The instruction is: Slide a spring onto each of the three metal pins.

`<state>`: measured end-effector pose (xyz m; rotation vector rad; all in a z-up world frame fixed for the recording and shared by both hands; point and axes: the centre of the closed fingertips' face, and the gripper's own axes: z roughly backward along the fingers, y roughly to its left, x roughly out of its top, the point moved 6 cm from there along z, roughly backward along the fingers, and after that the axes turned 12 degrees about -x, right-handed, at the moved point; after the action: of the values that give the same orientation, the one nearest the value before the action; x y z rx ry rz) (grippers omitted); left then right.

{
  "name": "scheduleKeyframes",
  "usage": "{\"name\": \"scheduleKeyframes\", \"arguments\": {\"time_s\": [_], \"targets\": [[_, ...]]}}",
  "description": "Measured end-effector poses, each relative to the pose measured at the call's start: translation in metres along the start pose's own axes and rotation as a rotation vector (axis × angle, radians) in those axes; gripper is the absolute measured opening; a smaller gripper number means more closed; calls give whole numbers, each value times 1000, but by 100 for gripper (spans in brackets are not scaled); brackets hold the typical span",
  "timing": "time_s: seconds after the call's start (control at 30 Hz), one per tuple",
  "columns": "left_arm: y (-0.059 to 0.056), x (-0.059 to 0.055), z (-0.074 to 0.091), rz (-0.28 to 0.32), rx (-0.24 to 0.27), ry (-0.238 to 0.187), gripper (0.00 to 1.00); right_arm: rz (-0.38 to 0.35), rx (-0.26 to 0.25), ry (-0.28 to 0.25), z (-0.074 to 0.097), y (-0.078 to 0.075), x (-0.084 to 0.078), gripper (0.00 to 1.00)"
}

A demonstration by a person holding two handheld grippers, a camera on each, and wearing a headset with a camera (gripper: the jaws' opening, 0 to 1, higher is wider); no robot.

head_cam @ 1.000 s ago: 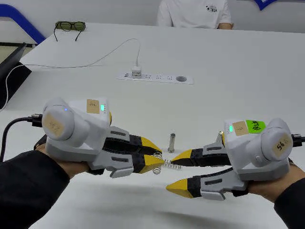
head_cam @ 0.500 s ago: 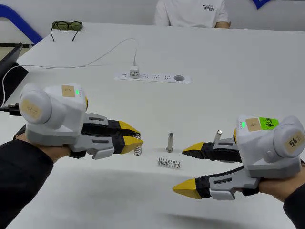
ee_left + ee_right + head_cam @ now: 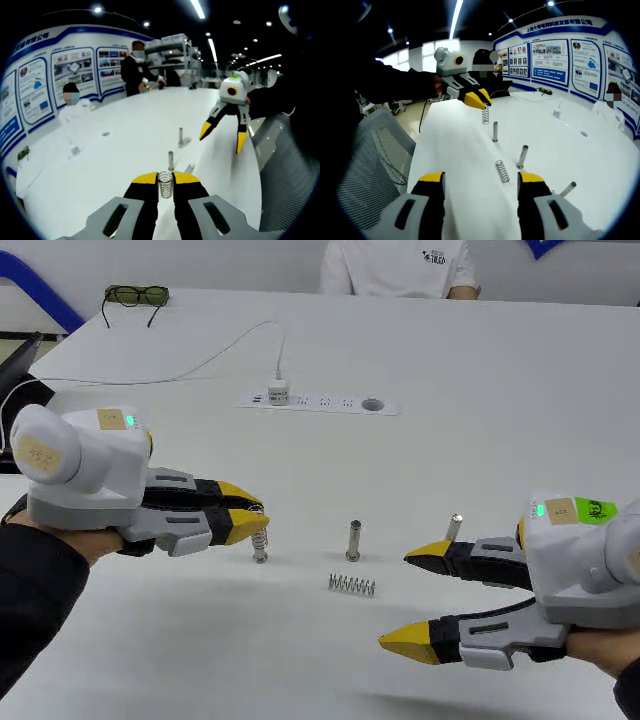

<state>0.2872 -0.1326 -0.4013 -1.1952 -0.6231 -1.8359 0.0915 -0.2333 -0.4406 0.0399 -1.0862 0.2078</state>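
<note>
Three short metal pins stand on the white table: a left pin [image 3: 260,555], a middle pin [image 3: 353,540] and a right pin [image 3: 454,528]. My left gripper [image 3: 256,521] is shut on a small spring [image 3: 260,538], which hangs upright at the top of the left pin; whether it is over the pin I cannot tell. That spring [image 3: 165,184] sits between the yellow tips. A second spring [image 3: 352,585] lies flat in front of the middle pin. My right gripper [image 3: 416,600] is open, right of the loose spring [image 3: 502,170], with nothing between its fingers.
A white power strip [image 3: 320,401] with a plugged-in cable lies further back. Dark glasses [image 3: 128,295] rest at the far left corner. A person in a white shirt [image 3: 397,265] sits at the far edge. A black cable [image 3: 20,390] runs along the left.
My left gripper has carried its spring leftward, from beside the loose spring to the left pin. My right gripper has drawn back to the right and stayed open.
</note>
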Motion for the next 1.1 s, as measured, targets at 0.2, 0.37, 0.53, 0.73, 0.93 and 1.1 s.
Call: {"name": "scheduleKeyframes", "arguments": {"time_s": [0.2, 0.37, 0.53, 0.73, 0.93, 1.1], "targets": [[7, 0, 2, 3, 10, 4, 9, -23, -32, 8, 6, -8, -9, 61], [16, 0, 3, 13, 24, 4, 9, -31, -43, 5, 7, -9, -10, 62], [20, 2, 2, 8, 31, 5, 9, -37, -45, 0, 7, -10, -10, 63], [26, 1, 1, 11, 39, 8, 9, -45, -57, -10, 9, -12, -10, 64], [30, -5, -3, 21, 37, 20, 9, -51, -58, -8, 9, -12, -11, 64], [31, -7, -6, 19, 32, 31, 9, -52, -58, -11, 9, -12, -10, 64]]}}
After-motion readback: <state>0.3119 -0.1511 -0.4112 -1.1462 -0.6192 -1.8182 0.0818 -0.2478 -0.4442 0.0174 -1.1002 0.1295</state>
